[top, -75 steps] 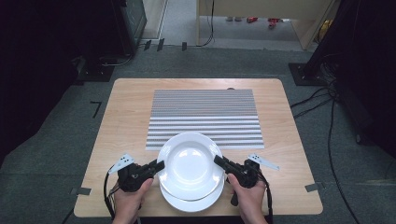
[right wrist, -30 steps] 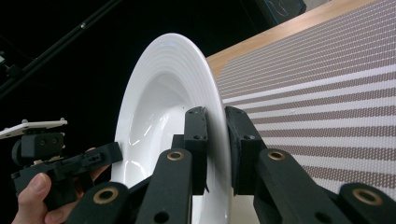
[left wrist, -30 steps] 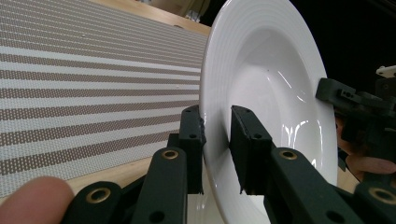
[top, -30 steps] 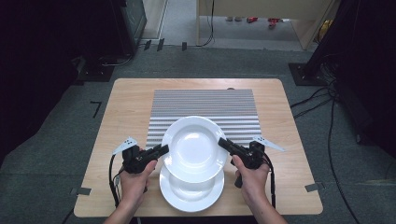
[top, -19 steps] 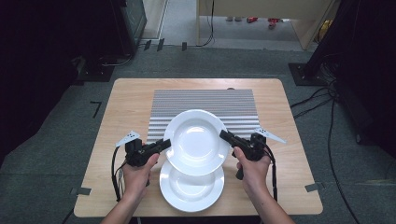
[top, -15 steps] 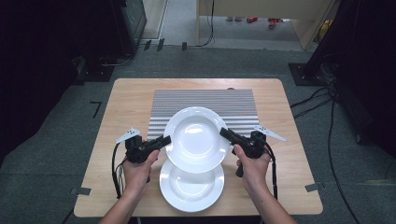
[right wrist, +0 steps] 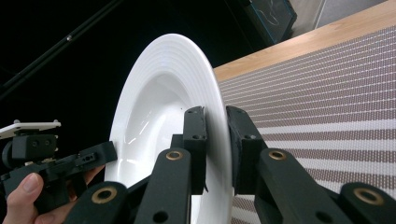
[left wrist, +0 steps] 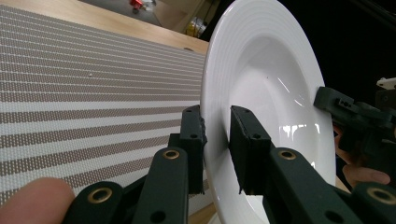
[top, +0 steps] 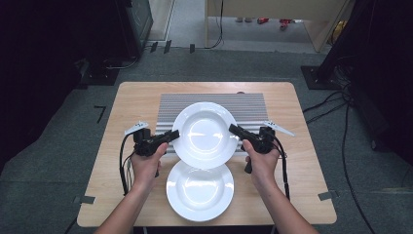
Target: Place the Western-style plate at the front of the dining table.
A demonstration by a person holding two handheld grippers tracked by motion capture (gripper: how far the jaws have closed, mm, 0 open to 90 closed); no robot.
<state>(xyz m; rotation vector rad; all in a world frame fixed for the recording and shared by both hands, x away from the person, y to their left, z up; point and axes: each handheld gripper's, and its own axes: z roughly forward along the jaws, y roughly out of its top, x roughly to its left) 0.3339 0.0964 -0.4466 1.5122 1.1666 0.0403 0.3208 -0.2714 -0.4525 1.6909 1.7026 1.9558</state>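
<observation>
While the left gripper [top: 171, 135] and right gripper [top: 234, 129] each pinch opposite rims of the upper plate [top: 205, 134] above the mat [top: 253, 105], it isn't set down, and the second plate [top: 200, 189] waits at the surface's near edge.

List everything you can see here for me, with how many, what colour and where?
Upper plate: one, white, gripped at both edges, over the mat's near edge.
Lower plate: one, white, on the table near the person.
Striped mat: one, grey and white, at the table's middle.
Table: one, light wood.
Left gripper: one, black, shut on the upper plate's left rim.
Right gripper: one, black, shut on its right rim.
Hands: two, holding the grippers.
</observation>
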